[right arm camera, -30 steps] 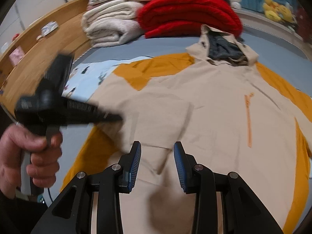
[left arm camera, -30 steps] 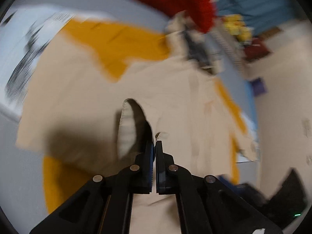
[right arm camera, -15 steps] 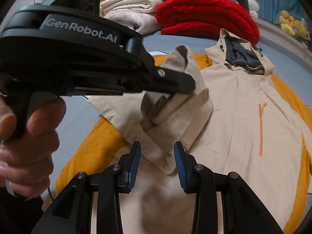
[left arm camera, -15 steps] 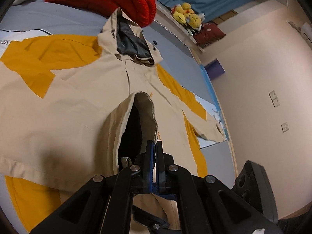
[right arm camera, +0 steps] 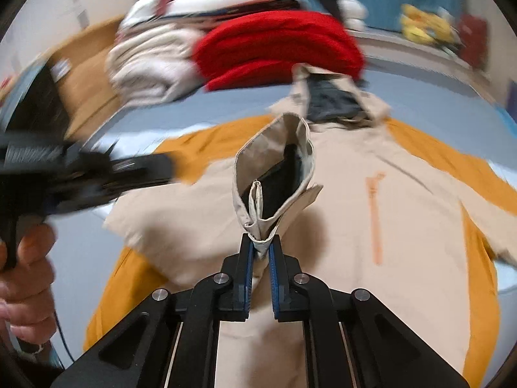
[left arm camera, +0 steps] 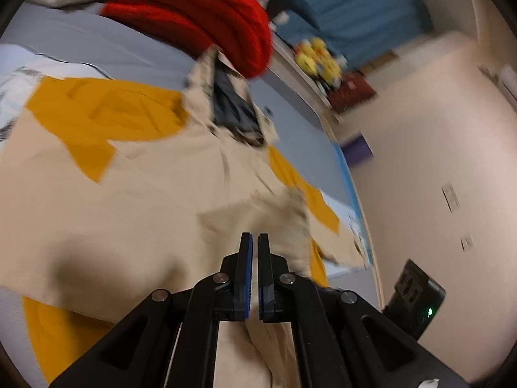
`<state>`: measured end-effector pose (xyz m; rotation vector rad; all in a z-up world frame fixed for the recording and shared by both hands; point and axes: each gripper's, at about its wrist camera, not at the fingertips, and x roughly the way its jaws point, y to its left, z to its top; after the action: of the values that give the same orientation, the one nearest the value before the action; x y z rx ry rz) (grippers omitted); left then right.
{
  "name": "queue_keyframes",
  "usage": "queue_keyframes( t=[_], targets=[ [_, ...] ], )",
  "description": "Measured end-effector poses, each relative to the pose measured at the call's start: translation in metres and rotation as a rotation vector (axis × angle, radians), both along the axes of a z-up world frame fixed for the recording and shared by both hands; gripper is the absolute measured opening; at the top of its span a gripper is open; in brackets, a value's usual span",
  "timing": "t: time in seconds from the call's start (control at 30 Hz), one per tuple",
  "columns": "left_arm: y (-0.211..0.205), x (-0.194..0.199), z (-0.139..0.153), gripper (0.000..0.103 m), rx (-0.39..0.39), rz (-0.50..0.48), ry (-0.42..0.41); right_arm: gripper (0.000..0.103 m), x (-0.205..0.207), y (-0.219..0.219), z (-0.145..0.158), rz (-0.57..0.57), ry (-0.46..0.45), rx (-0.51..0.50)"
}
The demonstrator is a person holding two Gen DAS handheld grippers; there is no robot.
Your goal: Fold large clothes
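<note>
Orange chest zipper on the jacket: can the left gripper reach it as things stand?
Probably yes. The left gripper, shut and empty, hovers over the jacket; the orange zipper lies uncovered. The right gripper holds the sleeve cuff clear of it.

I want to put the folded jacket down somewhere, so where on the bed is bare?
Bare grey sheet lies between the jacket and the red blanket. The head end is crowded with stacked cream blankets.
</note>
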<state>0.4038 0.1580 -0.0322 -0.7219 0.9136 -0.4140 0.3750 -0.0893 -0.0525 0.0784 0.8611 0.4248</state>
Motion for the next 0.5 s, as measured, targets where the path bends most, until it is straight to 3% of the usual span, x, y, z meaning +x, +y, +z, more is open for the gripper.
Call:
queue_keyframes(
  t=[0.07, 0.2, 0.33, 0.5],
  targets=[
    [0.012, 0.001, -0.002, 0.000, 0.056, 0.066, 0.019, 0.009, 0.014, -0.027, -0.002, -0.087, 0.020, 0.017],
    [0.034, 0.002, -0.007, 0.000, 0.262, 0.209, 0.088, 0.007, 0.038, -0.072, -0.004, -0.197, 0.043, 0.044],
    [0.045, 0.002, -0.020, 0.000, 0.244, 0.248, 0.138, 0.006, 0.052, -0.116, 0.002, -0.301, 0.019, 0.061],
    [0.034, 0.008, -0.036, 0.000, 0.383, 0.204, 0.207, 0.006, 0.069, -0.171, 0.004, -0.472, 0.011, 0.037]
  ],
)
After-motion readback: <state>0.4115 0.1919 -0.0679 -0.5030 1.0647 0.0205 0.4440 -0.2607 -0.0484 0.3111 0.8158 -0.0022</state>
